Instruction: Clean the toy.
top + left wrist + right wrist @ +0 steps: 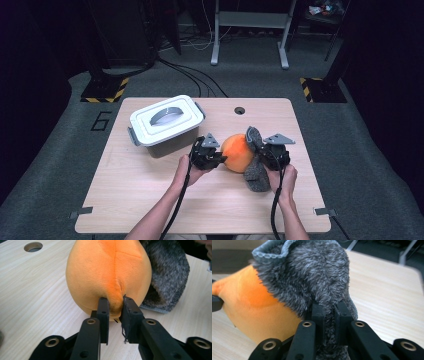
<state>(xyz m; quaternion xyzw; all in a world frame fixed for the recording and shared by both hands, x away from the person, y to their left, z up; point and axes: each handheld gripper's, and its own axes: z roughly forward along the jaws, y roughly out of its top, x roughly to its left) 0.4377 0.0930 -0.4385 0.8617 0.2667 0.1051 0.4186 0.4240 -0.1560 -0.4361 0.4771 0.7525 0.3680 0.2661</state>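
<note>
Near the table's [150,200] front half, a fold of the orange plush toy [237,152] is pinched by the closed left gripper [218,159], while the grey fuzzy sock [256,167] touching the toy's right side is clamped by the closed right gripper [261,156]. Farther back left, a lidded white box [166,124] is set well apart. Beyond the table, a "6" [101,120] is marked on the floor.

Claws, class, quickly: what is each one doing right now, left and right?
Left claw: closed, pinching a fold of the orange plush toy.
Right claw: closed, holding the grey fuzzy cloth.
</note>
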